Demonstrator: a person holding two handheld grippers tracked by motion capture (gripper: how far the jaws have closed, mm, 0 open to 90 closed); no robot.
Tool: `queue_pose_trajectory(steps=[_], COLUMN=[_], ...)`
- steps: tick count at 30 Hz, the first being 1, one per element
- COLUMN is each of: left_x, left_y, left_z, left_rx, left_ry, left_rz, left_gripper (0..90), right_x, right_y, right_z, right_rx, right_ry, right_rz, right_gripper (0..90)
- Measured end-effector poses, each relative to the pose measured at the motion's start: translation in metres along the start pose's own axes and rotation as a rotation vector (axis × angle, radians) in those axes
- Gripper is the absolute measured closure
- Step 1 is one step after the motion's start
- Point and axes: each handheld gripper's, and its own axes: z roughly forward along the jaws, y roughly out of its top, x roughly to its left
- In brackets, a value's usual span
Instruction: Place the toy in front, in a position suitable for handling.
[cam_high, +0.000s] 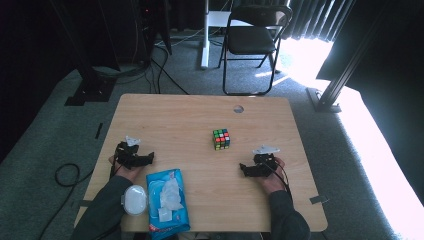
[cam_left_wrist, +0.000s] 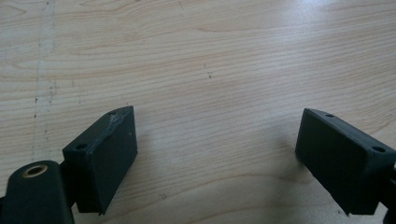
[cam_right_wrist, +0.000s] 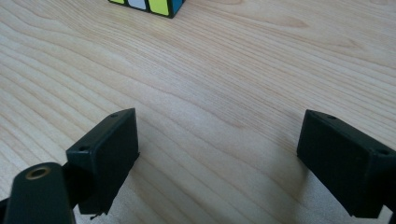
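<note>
A colourful puzzle cube (cam_high: 221, 139) stands on the wooden table (cam_high: 200, 115), right of centre. Its bottom row of stickers shows as the cube (cam_right_wrist: 148, 6) at the top of the right gripper view. My left gripper (cam_high: 148, 158) rests low over the table's left side, jaws wide apart with only bare wood between them (cam_left_wrist: 217, 135). My right gripper (cam_high: 243, 169) sits at the right, below and right of the cube, pointing left; it is open with nothing between its fingers (cam_right_wrist: 218, 137). A hand holds each gripper.
A blue pack of wet wipes (cam_high: 168, 201) lies near the front edge, a white tissue pulled partly out of it. A round white lid (cam_high: 134, 199) lies at its left. A black folding chair (cam_high: 253, 37) stands beyond the table. Cables run over the grey floor.
</note>
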Motion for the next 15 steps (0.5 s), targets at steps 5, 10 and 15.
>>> queue_pose_trajectory(steps=[5,10,15], left_x=[0.0,0.0,0.0], left_y=[0.0,0.0,0.0001], left_z=[0.0,0.0,0.0], left_rx=[0.0,0.0,0.0], left_ry=[0.0,0.0,0.0], left_rz=[0.0,0.0,0.0], left_gripper=[12.8,12.8,12.8], right_x=[-0.0003,0.0012,0.0017], right_y=[0.0002,0.0027,0.0041], right_z=[0.0,0.0,-0.0006], right_rx=[0.002,0.018,0.022], right_ry=[0.002,-0.015,-0.014], right_rz=[-0.002,0.014,0.03], right_gripper=[12.4,13.8,14.4])
